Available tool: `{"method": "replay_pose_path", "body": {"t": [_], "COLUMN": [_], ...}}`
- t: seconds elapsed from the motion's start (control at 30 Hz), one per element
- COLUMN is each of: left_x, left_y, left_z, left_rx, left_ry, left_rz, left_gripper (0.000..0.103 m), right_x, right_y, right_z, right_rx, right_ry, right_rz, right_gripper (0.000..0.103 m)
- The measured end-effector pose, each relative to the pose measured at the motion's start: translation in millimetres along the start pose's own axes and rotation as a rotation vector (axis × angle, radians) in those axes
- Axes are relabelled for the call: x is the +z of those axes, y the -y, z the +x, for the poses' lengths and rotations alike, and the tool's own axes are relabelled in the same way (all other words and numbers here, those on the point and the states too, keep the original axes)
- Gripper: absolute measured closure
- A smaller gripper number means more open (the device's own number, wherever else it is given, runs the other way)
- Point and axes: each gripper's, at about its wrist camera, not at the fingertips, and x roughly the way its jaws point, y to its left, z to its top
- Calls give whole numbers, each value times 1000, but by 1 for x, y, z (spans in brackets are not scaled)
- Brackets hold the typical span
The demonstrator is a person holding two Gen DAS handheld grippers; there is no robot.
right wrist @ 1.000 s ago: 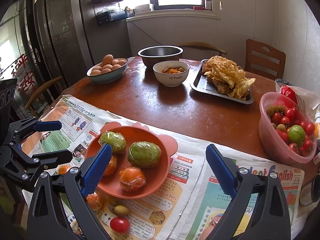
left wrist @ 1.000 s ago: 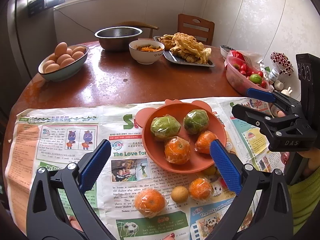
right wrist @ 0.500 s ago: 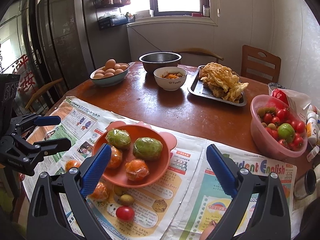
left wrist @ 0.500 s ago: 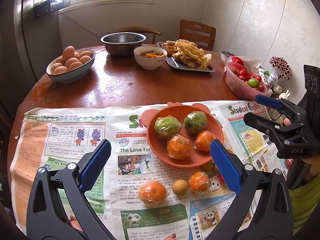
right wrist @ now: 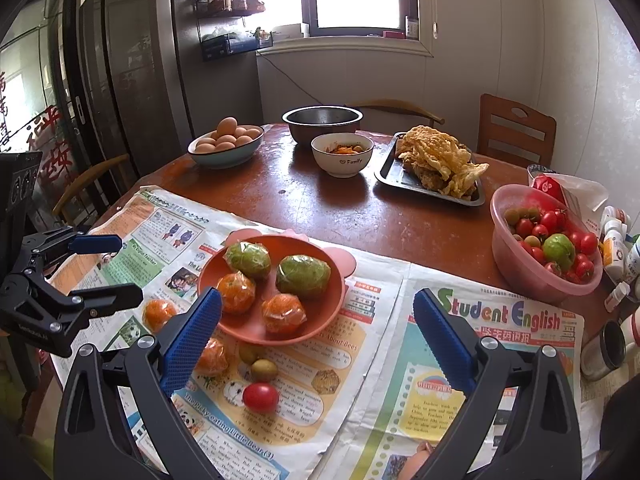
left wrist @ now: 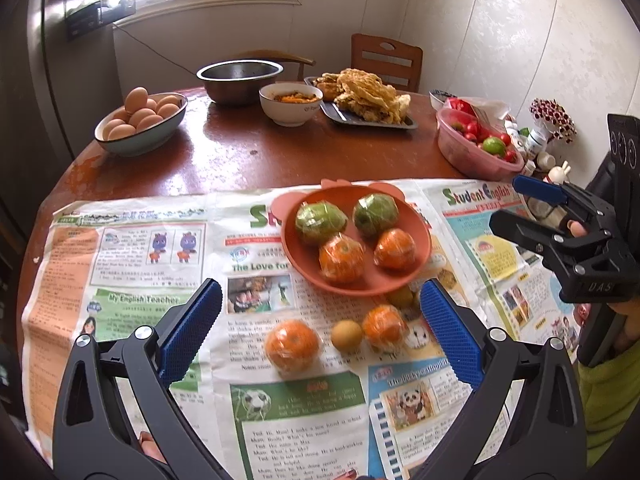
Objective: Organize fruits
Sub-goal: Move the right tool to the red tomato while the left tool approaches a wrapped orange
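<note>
Two black plastic grippers with ribbed blue pads are hovering above a newspaper-covered (left wrist: 140,280) round wooden table (right wrist: 320,208). The left gripper (left wrist: 320,328) is standing wide apart and empty; the right gripper (right wrist: 316,332) is likewise gaping wide, gripping nothing.

The smooth, terracotta-coloured eared plate (left wrist: 304,264) is sitting on the newsprint, carrying two green fruits (left wrist: 320,220) and two oranges (left wrist: 342,258), each wrapped in crinkled clear film.

In the left wrist view the plate is lying at about 12 o'clock beyond the fingertips. A loose wrapped orange (left wrist: 292,344), a small round yellowish fruit (left wrist: 347,335) and a second wrapped orange (left wrist: 384,326) are resting on the paper between the two pads, just below the plate. Another small greenish fruit (left wrist: 400,297) is tucked against the plate's near edge, possibly partly under it.

In the right wrist view the plate is lying at 11 o'clock, and a glossy red tomato (right wrist: 260,397) and a small olive-green fruit (right wrist: 264,369) are lying between the pads.

A pink plastic basin of tomatoes (right wrist: 516,268) is standing at 2 o'clock.
</note>
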Motion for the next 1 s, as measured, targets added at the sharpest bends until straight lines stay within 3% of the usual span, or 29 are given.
{"method": "replay_pose_path", "body": {"t": [0.73, 0.8, 1.0], "left_x": [-40, -41, -39], "left_y": [49, 53, 62], "left_z": [5, 9, 18], "left_rx": [-55, -59, -91], "left_ry": [-67, -73, -92], "left_rz": [111, 121, 147], "left_gripper": [10, 21, 37], "right_x": [-62, -69, -82], "right_y": [2, 5, 7], "right_z": [-4, -3, -1], "right_rx": [-41, -42, -44], "right_ry": [-85, -94, -114], "right_rz": [-6, 4, 13], "right_gripper": [6, 6, 6]}}
